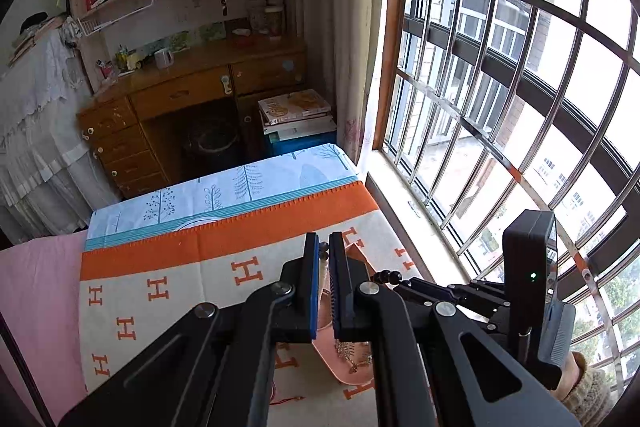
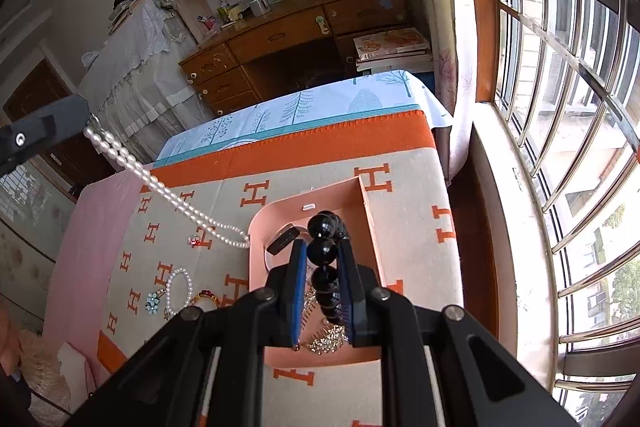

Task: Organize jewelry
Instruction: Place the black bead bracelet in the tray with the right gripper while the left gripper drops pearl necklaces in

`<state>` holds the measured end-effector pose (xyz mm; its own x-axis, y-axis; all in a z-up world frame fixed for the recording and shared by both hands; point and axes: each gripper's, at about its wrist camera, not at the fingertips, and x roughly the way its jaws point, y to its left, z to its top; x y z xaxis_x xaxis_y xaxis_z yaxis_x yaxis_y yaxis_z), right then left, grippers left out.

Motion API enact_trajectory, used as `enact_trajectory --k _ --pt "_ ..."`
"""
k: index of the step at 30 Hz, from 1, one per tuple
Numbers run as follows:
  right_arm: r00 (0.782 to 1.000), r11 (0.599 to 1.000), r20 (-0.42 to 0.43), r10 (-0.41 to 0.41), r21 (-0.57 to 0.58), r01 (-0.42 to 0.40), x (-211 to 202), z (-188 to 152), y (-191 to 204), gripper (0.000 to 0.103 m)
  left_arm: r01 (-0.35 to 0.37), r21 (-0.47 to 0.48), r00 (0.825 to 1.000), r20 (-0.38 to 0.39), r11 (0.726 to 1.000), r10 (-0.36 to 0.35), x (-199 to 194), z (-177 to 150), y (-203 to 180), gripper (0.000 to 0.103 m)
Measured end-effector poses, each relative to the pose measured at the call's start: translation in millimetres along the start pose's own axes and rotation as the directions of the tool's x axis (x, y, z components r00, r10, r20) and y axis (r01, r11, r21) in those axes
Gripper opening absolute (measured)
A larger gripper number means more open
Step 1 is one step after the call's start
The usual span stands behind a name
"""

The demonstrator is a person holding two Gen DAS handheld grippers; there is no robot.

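Jewelry is what we are sorting here, and most of it is split between the pink tray [image 2: 372,223] and the orange-and-cream H-patterned blanket [image 2: 404,203] beneath it. Our right gripper [image 2: 323,259] is clenched on a string of large black beads [image 2: 322,251], which we hold directly above the tray so that, once let go, the beads should drop inside its walls rather than roll off across the blanket. Already lying in the tray we can see a sparkly rhinestone comb [image 2: 326,341] and a dark rectangular piece [image 2: 283,238] whose nature we cannot make out.

Our left gripper [image 1: 324,255] is drawn nearly together in its own view, and the right wrist view shows a pearl necklace [image 2: 160,187] hanging from its tip, so we judge it is grasping the pearls. The strand slopes down from the raised gripper until its low end rests at the tray's left rim; lifting it this way probably keeps the long loop from tangling as we feed it in.

Pieces yet to be gathered lie on the blanket to the left of the tray: a small red item [image 2: 195,240], a pearl bracelet [image 2: 178,291], a blue flower brooch [image 2: 152,302] and a red-and-gold ring-shaped piece [image 2: 206,297]. The task looks roughly halfway done. The next move calls for setting the black beads down without burying the comb.
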<state>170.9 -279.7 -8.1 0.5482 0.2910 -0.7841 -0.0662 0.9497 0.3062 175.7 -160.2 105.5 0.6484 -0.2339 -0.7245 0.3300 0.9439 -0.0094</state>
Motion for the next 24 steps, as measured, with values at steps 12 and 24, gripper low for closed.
enact_trajectory --k 12,24 --pt "0.999 0.999 -0.038 -0.007 0.031 0.008 32 7 -11 0.015 -0.048 0.005 0.993 -0.111 0.999 0.048 82 -20 11 0.003" --pt "0.999 0.998 -0.039 -0.029 0.051 0.031 40 13 -18 0.015 0.016 -0.002 0.954 -0.299 1.0 -0.015 161 -75 21 0.005"
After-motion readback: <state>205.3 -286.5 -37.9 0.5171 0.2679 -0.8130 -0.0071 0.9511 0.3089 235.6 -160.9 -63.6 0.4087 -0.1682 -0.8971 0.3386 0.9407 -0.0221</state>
